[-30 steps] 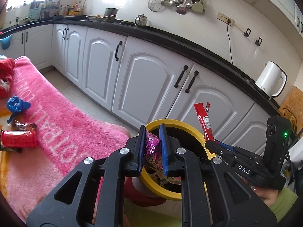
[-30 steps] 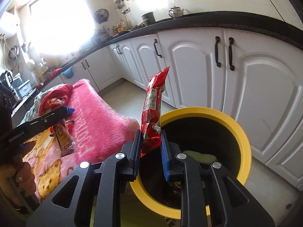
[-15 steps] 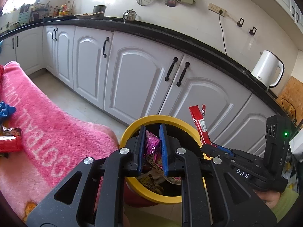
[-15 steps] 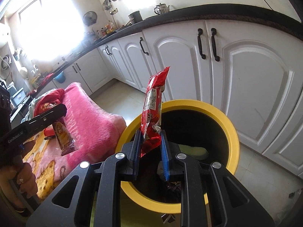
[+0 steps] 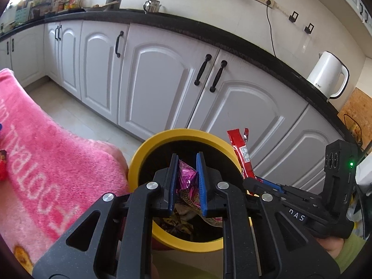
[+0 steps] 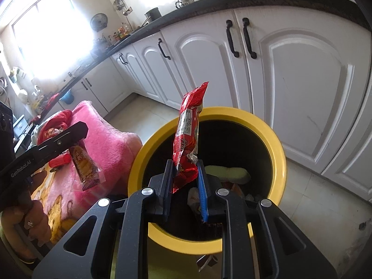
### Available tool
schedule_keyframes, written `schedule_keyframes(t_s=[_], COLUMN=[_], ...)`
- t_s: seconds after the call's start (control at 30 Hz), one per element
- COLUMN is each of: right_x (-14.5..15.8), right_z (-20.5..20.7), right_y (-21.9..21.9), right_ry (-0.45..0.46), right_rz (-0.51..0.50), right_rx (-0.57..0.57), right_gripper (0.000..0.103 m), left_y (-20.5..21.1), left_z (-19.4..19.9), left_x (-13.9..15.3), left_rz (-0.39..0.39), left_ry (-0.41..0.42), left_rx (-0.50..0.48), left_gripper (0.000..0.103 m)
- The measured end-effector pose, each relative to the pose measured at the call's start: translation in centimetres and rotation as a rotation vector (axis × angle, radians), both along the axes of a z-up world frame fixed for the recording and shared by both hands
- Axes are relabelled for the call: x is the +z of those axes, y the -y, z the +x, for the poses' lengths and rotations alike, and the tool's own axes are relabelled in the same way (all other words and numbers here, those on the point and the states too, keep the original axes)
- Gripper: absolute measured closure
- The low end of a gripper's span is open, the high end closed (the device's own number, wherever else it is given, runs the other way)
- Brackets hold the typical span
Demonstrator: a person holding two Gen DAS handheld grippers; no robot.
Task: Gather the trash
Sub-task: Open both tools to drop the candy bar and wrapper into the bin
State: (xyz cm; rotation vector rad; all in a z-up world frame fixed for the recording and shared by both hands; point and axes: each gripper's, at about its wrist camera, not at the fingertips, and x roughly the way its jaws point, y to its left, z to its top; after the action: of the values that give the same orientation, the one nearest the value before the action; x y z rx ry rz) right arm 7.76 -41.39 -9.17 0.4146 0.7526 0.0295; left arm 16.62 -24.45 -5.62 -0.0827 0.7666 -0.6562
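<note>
**A:** Left wrist view first, biggest things first: what do you make out?

**B:** White cabinets (image 5: pixel 160 86) run along the far side under a black countertop (image 5: pixel 209 32), with a white kettle (image 5: pixel 327 76) at the far right. A pink blanket (image 5: pixel 46 158) fills the near left. Between them stands the yellow-rimmed bin (image 5: pixel 186 134), open-topped, with wrappers lying inside it.

**A:** And the left gripper?

**B:** The left gripper (image 5: pixel 187 165) hangs over the bin's mouth, its blue pads nearly together and pinching a crumpled magenta wrapper (image 5: pixel 186 174). The wrapper's clear lower end droops below the pads, towards the litter in the bin.

**A:** What about the other one?

**B:** Off to the right in that same view is the right gripper (image 5: pixel 253 181), a hand in a green sleeve behind it. From its own camera, the right gripper (image 6: pixel 184 174) sits above the near edge of the bin (image 6: pixel 276 144). Its pads are drawn in close and clamp the bottom of a red snack wrapper (image 6: pixel 188 134), which stands up tall and leans a little to the right, above the bin opening.

**A:** Anything smaller?

**B:** In the right wrist view the left gripper (image 6: pixel 76 134) shows at the left with its wrapper (image 6: pixel 86 169) dangling from it, in front of the blanket (image 6: pixel 109 148). A pale green scrap (image 6: pixel 227 172) lies at the far side inside the bin, and a small red can (image 6: pixel 59 161) rests on the blanket just behind the dangling wrapper.
</note>
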Motion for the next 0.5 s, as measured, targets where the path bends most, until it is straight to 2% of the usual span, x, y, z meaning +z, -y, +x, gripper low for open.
schedule_keyframes(t_s=[0.23,0.4,0.5], right_x=[-0.7,-1.0,-1.2], right_z=[0.0,0.0,-0.1], right_y=[0.7,0.9,1.3], right_ry=[-0.019,-0.030,-0.038], right_rz=[0.021,0.032,0.033], right_rx=[-0.026,-0.043,-0.068], right_gripper=[0.082,0.080,0.073], left_y=[0.4,0.4,0.2], left_z=[0.3,0.7,0.9], left_x=[-0.3,-0.6,-0.7], left_rz=[-0.003,-0.013,-0.020], left_ry=[-0.008,-0.027,-0.032], left_rx=[-0.007,-0.013,-0.004], left_gripper=[0.091,0.074,0.056])
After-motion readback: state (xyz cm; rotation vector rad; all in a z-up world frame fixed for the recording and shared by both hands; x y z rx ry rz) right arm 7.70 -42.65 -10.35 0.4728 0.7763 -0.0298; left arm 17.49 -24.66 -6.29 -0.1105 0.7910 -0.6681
